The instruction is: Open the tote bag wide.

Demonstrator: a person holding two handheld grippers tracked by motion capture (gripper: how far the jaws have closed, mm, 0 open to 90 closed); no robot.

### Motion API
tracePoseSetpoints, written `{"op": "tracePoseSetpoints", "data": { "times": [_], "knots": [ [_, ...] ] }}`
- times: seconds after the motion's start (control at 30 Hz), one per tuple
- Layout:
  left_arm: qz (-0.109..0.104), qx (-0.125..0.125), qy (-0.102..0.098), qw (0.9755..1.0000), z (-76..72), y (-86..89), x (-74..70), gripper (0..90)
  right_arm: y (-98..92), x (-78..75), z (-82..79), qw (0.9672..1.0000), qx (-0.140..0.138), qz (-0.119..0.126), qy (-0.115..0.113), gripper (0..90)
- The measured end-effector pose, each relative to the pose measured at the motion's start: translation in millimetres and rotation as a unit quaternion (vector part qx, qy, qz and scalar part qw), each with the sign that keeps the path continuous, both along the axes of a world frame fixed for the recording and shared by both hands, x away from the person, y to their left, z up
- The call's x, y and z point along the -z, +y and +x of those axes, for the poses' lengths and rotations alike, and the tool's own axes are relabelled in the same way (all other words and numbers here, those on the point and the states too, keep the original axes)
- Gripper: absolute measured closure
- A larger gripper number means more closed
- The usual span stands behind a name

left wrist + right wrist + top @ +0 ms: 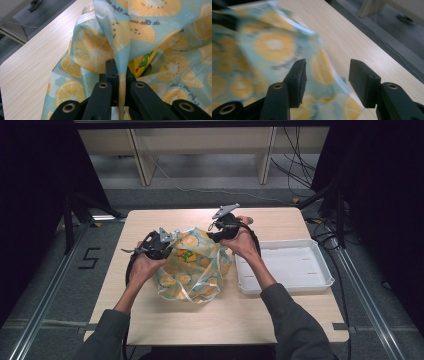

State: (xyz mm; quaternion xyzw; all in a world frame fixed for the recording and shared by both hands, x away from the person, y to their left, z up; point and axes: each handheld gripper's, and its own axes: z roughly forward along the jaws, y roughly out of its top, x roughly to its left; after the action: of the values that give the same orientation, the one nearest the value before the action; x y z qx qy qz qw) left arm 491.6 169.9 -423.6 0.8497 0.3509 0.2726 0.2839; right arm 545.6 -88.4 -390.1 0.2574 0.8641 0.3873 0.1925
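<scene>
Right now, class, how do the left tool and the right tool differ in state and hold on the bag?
The left tool is shut on a fold of the bag; the right tool stands open, its pads apart from the bag. The left tool sits lower on the bag, the right higher. Both are black and hand-held.

- wooden table [165, 320], light grain, rounded corners, landmark for everything below
- white tray [320, 270] sits on the table's right side, shallow, raised rim, reaches the right edge
- grey floor around the table; black "5" mark [90, 258] on the floor to the table's left
- pale wooden furniture legs [141, 160] beyond the table's far edge
- loose cables [295, 170] on the floor past the table's far right corner
</scene>
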Motion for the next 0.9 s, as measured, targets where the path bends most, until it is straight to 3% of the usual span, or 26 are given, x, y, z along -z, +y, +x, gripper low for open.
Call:
{"op": "tracePoseSetpoints", "data": {
  "times": [0.03, 0.13, 0.2, 0.27, 0.3, 0.33, 0.37, 0.4, 0.43, 0.5, 0.57, 0.6, 0.63, 0.7, 0.87, 0.9],
  "knots": [
    [-0.014, -0.003, -0.004, 0.9999, 1.6, -0.5, -1.9, 89.3, 2.0, -7.8, -12.2, 0.9993, -0.036, 0.007, -0.004, 46.3],
    [-0.017, -0.004, -0.003, 0.9998, 2.9, 0.0, -5.0, 89.3, 8.7, -6.8, -24.9, 0.9984, -0.056, -0.004, -0.003, 43.8],
    [-0.025, -0.003, -0.005, 0.9997, 5.6, 0.0, -7.8, 89.3, 20.1, 5.3, -33.1, 0.9967, -0.077, -0.027, -0.004, 40.8],
    [-0.028, -0.003, -0.003, 0.9996, 6.4, 0.3, -8.6, 89.3, 23.5, 9.7, -35.3, 0.9965, -0.075, -0.037, 0.006, 40.9],
    [-0.032, -0.008, -0.002, 0.9995, 8.1, 0.8, -10.2, 89.3, 29.5, 20.4, -36.8, 0.9944, -0.069, -0.078, 0.013, 42.4],
    [-0.032, -0.008, -0.002, 0.9995, 8.1, 0.8, -10.2, 89.3, 29.5, 20.4, -36.8, 0.9944, -0.069, -0.078, 0.013, 42.4],
    [-0.033, -0.011, -0.001, 0.9994, 10.1, 2.5, -12.3, 89.2, 32.6, 31.1, -34.5, 0.9884, -0.072, -0.132, -0.015, 60.0],
    [-0.033, -0.011, -0.001, 0.9994, 10.1, 2.5, -12.3, 89.2, 32.6, 31.1, -34.5, 0.9884, -0.072, -0.132, -0.015, 60.0],
    [-0.042, -0.012, -0.004, 0.9991, 12.4, 4.5, -13.1, 89.2, 33.6, 34.7, -32.0, 0.986, -0.071, -0.15, -0.021, 81.5],
    [-0.043, -0.015, -0.002, 0.999, 13.1, 5.5, -13.7, 89.1, 31.7, 30.8, -26.6, 0.988, -0.062, -0.139, -0.029, 90.0],
    [-0.047, -0.021, -0.006, 0.9987, 15.5, 8.0, -13.3, 89.0, 31.4, 27.8, -23.1, 0.9895, -0.051, -0.13, -0.035, 90.0],
    [-0.043, -0.011, -0.016, 0.9989, 18.9, 10.5, -13.5, 89.0, 31.5, 24.6, -18.3, 0.9906, -0.039, -0.122, -0.049, 90.0],
    [-0.052, -0.03, -0.01, 0.9982, 19.8, 11.9, -10.7, 89.0, 31.6, 16.8, -7.4, 0.9895, -0.028, -0.126, -0.066, 90.0],
    [-0.057, -0.041, -0.006, 0.9975, 23.4, 14.7, -6.4, 88.9, 35.9, 14.9, 1.8, 0.99, -0.019, -0.122, -0.069, 90.0],
    [-0.059, -0.056, 0.008, 0.9967, 30.8, 18.7, 6.2, 88.4, 46.3, 23.0, 17.3, 0.9915, -0.007, -0.123, -0.043, 90.0],
    [-0.059, -0.061, 0.015, 0.9963, 34.4, 19.8, 15.6, 88.3, 51.3, 31.6, 24.3, 0.9908, -0.002, -0.132, -0.033, 90.0]
  ]
}}
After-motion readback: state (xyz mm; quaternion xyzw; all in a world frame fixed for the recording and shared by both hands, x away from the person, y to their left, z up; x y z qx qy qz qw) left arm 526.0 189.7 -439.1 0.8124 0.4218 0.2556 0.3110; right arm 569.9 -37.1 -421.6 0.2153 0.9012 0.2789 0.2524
